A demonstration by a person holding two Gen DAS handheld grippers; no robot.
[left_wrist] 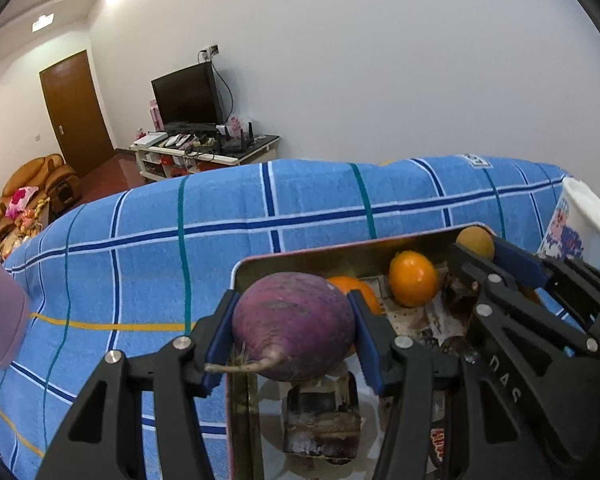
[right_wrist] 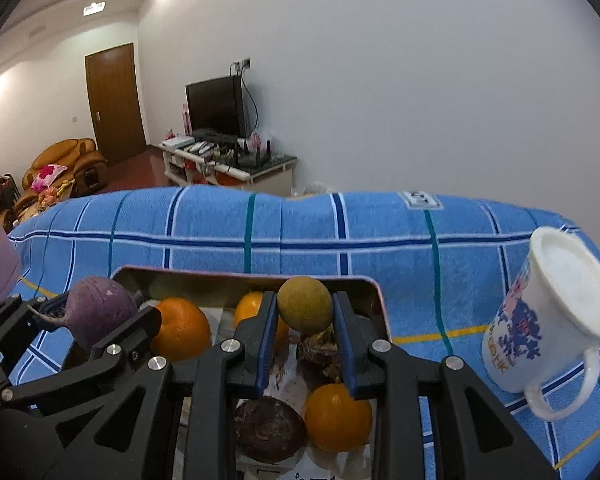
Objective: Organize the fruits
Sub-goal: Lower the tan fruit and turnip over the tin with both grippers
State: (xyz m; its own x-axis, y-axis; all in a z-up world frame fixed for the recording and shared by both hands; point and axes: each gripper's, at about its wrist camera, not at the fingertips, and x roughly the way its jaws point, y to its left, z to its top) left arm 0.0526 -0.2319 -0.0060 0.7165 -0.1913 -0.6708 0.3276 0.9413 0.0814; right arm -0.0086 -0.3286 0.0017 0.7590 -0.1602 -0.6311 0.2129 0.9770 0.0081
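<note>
My left gripper [left_wrist: 294, 320] is shut on a purple turnip-like root [left_wrist: 294, 326] and holds it over the near left part of a metal tin [left_wrist: 300, 258]. The same root shows in the right wrist view [right_wrist: 100, 312]. My right gripper [right_wrist: 304, 312] is shut on a brownish-green round fruit [right_wrist: 305, 310] above the tin [right_wrist: 236, 276]. It shows in the left wrist view too [left_wrist: 476, 242]. In the tin lie oranges [right_wrist: 180, 334] [right_wrist: 338, 416] [left_wrist: 412, 284] and a dark brown fruit [right_wrist: 270, 434].
The tin sits on a blue plaid cloth [left_wrist: 140, 248]. A white printed mug [right_wrist: 552, 316] stands to the right of the tin. A pink object [left_wrist: 0, 312] stands at the far left. A TV stand and a sofa are far behind.
</note>
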